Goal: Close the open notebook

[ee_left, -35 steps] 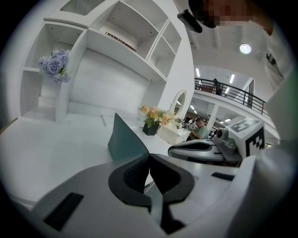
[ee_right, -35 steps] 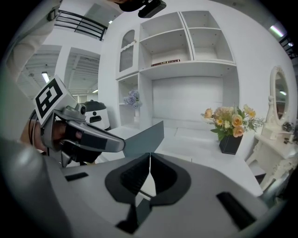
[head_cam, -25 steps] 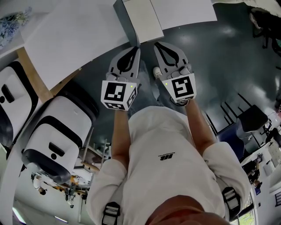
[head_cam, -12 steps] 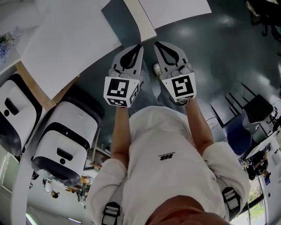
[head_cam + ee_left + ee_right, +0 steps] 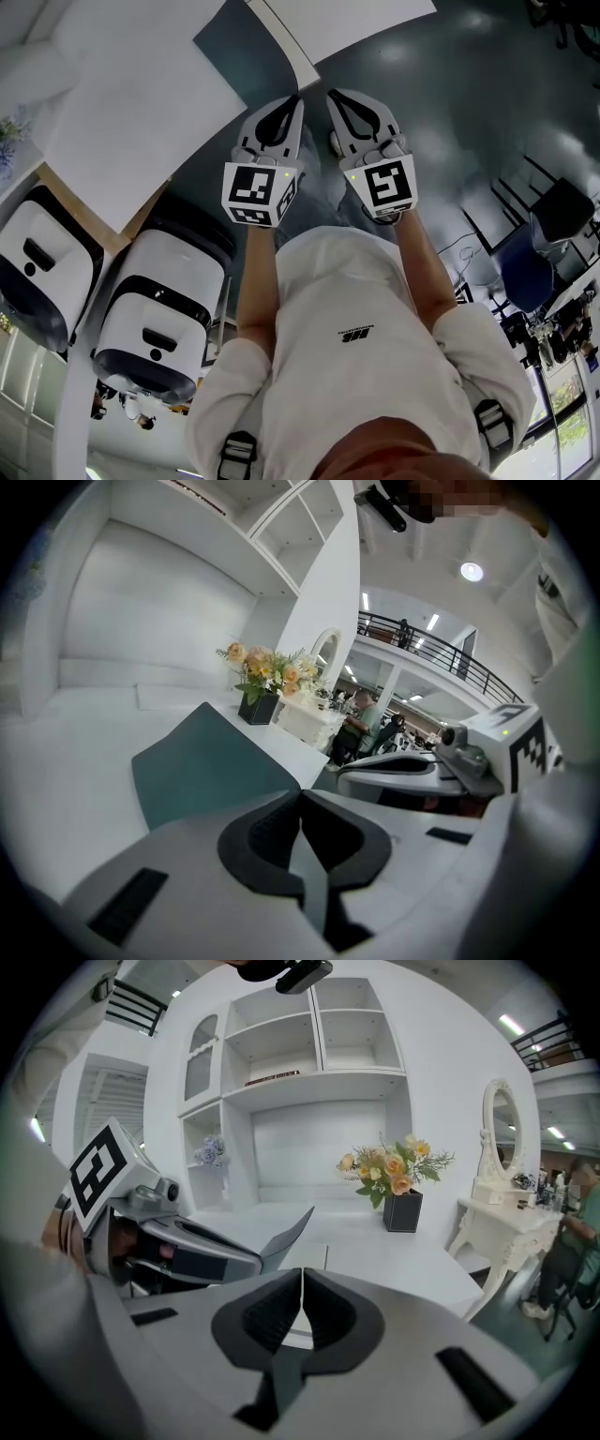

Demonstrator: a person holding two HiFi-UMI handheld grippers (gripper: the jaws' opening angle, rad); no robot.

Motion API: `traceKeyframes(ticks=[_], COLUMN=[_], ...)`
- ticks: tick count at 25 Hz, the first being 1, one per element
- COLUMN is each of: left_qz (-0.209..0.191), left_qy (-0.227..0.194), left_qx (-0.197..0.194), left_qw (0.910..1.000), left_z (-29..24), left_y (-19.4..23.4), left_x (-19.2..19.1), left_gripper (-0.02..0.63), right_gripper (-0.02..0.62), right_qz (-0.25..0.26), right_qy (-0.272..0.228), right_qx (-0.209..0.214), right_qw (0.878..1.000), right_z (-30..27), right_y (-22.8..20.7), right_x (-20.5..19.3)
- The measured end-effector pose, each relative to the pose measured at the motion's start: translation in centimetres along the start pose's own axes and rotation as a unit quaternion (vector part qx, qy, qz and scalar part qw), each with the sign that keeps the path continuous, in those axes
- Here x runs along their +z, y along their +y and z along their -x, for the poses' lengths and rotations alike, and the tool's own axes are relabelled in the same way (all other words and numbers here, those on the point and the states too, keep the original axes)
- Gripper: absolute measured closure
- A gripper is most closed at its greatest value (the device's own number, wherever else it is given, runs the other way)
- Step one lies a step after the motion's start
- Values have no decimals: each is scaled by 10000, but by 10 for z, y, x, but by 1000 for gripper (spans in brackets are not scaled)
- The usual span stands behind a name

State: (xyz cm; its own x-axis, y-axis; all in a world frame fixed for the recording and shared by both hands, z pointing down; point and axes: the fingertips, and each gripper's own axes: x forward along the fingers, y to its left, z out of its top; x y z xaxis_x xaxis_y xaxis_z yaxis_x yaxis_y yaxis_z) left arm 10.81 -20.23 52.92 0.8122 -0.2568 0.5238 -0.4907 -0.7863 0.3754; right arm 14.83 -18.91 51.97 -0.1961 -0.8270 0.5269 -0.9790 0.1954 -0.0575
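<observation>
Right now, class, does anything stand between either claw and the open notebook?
Nothing visible does. The left claw and right claw, both shut and empty, point at the notebook with no object between.

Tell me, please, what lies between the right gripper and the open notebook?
Nothing that shows: in the right gripper view, the notebook sits on the white table just beyond the shut right gripper, with no object in the gap.

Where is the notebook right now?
The notebook sits open on the white desk at the head view's top centre, just ahead of the left tongs and right tongs, with its teal cover toward the left.
</observation>
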Motion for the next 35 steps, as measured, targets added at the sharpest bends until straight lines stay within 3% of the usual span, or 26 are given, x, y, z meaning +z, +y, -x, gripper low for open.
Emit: traceKeyframes(ticks=[35], left_qz=[-412], left_qy=[861], left_qx=[-636], left_qw=[9934], left_z=[-64], left_y=[1], left_x=[-34], left_gripper=[606], right_gripper=[598], right_qz=[-745], right_qy=[256], right_qx=[-654], right_qw=[9947], right_z=[-9], right_y=[-31], right_x=[-43])
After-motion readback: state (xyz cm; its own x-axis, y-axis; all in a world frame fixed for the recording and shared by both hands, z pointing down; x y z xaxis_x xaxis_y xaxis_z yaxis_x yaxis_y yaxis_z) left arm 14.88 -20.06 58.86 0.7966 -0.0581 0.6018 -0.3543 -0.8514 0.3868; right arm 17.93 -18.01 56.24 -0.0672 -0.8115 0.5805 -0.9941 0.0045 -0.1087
